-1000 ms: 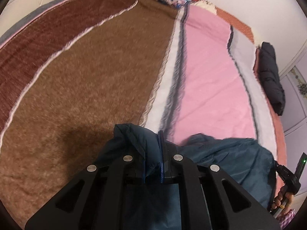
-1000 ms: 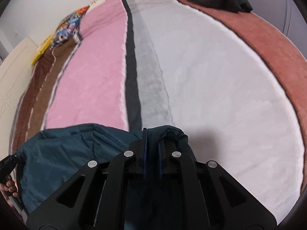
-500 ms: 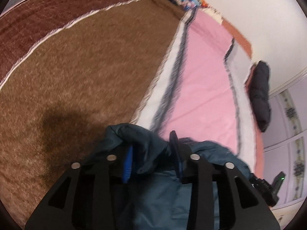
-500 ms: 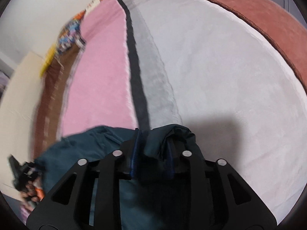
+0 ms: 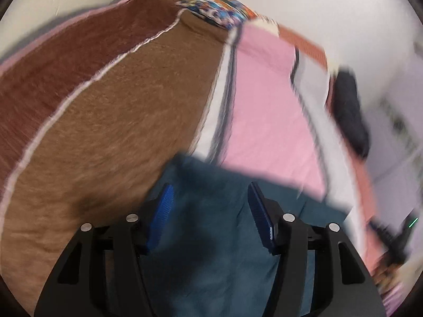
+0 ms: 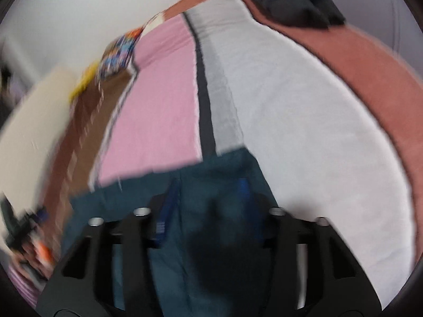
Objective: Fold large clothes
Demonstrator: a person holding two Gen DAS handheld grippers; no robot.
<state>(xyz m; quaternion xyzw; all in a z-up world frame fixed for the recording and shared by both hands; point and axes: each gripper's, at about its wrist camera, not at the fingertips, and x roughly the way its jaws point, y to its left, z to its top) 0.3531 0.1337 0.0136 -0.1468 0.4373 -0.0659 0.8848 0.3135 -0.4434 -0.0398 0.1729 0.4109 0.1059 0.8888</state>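
Teal garment [image 5: 211, 237]: your large piece of clothing lies on the bed, spread across the striped blanket [image 5: 111, 121] at the near edge, directly under both of your claws. In the left wrist view its upper edge covers the foot of the brown, white and pink stripes; in the right wrist view the same teal cloth [image 6: 211, 198] covers the foot of the pink, black and grey stripes, with the wide white band just to its right.

Your left claw [image 5: 210, 200] has its jaws apart and opening; the blue pads [image 5: 164, 211] stand clear on either side, with teal fabric seen between them but not pinched.

Your right claw [image 6: 206, 200] is likewise parted and opening, and the cloth lies between the pads without being pressed, though that view is blurred.

A dark garment [image 6: 290, 0] sits well away at the far right side of the bed, on the reddish border. A patterned pillow [image 5: 216, 8] lies at the head of the bed.
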